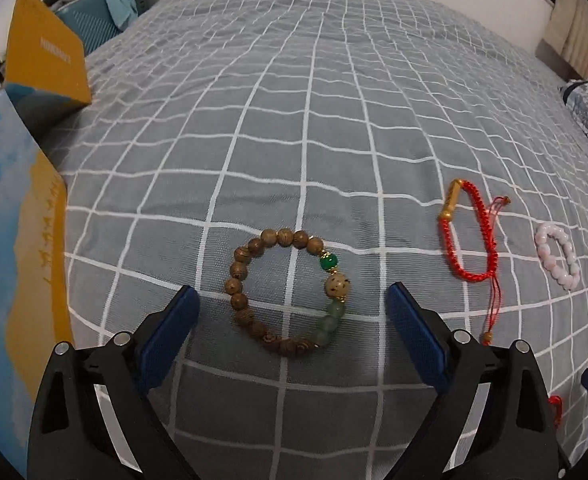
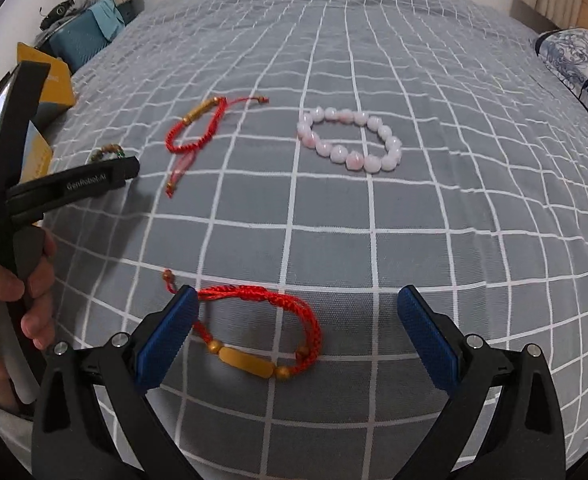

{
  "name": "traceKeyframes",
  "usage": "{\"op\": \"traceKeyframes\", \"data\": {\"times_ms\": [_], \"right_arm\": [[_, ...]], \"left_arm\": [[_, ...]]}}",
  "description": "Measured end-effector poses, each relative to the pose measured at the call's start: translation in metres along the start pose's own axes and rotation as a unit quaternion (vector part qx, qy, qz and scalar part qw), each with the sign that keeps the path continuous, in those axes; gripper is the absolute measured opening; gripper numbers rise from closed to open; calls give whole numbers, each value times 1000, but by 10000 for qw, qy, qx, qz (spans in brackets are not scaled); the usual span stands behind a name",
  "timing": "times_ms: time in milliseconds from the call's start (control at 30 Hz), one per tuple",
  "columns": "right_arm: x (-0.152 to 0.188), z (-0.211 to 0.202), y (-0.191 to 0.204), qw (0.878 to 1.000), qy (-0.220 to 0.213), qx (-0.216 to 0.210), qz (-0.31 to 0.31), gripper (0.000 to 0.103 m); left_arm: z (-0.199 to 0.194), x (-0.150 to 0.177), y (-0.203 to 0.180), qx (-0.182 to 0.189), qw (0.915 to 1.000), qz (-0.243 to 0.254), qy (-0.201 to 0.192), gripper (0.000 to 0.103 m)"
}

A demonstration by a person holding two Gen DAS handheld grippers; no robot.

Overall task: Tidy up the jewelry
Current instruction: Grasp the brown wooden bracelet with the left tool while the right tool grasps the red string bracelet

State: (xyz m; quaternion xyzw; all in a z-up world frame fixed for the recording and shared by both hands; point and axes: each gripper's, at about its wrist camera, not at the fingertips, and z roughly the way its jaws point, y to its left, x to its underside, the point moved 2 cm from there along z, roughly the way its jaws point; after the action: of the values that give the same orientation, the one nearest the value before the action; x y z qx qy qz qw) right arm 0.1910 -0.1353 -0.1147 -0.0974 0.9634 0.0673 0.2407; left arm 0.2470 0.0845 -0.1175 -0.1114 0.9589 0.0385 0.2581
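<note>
A wooden bead bracelet (image 1: 288, 294) with green beads lies on the grey checked bedspread, between the fingers of my open, empty left gripper (image 1: 292, 300). To its right lie a red cord bracelet with a gold tube (image 1: 468, 236) and a pink bead bracelet (image 1: 556, 256). In the right wrist view a second red cord bracelet with an amber bead (image 2: 262, 330) lies between the fingers of my open right gripper (image 2: 298, 306), touching the left finger. The first red bracelet (image 2: 196, 130) and the pink bracelet (image 2: 352, 140) lie farther off. The left gripper body (image 2: 74, 184) shows at left.
An open box with a yellow lid and blue sky print (image 1: 18, 220) stands at the left on the bed. A blue case (image 1: 94, 24) sits beyond the bed's far left corner. A patterned pillow (image 2: 574, 60) lies at the far right.
</note>
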Motion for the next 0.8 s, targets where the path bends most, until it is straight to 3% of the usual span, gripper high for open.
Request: {"op": "traceKeyframes", "data": {"times_ms": [100, 267, 400, 600, 667, 800], "right_arm": [[0, 4, 1, 10000, 49, 17, -18, 92], [4, 10, 0, 9998, 171, 122, -28, 70], [5, 7, 0, 9998, 198, 74, -22, 54], [5, 3, 0, 9997, 237, 28, -37, 29], [5, 2, 1, 9997, 226, 38, -42, 16], [5, -3, 0, 9999, 115, 20, 17, 5]], "left_arm": [[-1, 1, 0, -134, 9999, 22, -3, 78], [-4, 2, 1, -317, 9995, 70, -6, 60], [-9, 4, -4, -435, 9989, 153, -14, 35], [-13, 5, -4, -289, 9995, 134, 74, 12], [-15, 7, -5, -291, 9995, 134, 55, 11], [-19, 8, -5, -192, 9997, 99, 66, 10]]}}
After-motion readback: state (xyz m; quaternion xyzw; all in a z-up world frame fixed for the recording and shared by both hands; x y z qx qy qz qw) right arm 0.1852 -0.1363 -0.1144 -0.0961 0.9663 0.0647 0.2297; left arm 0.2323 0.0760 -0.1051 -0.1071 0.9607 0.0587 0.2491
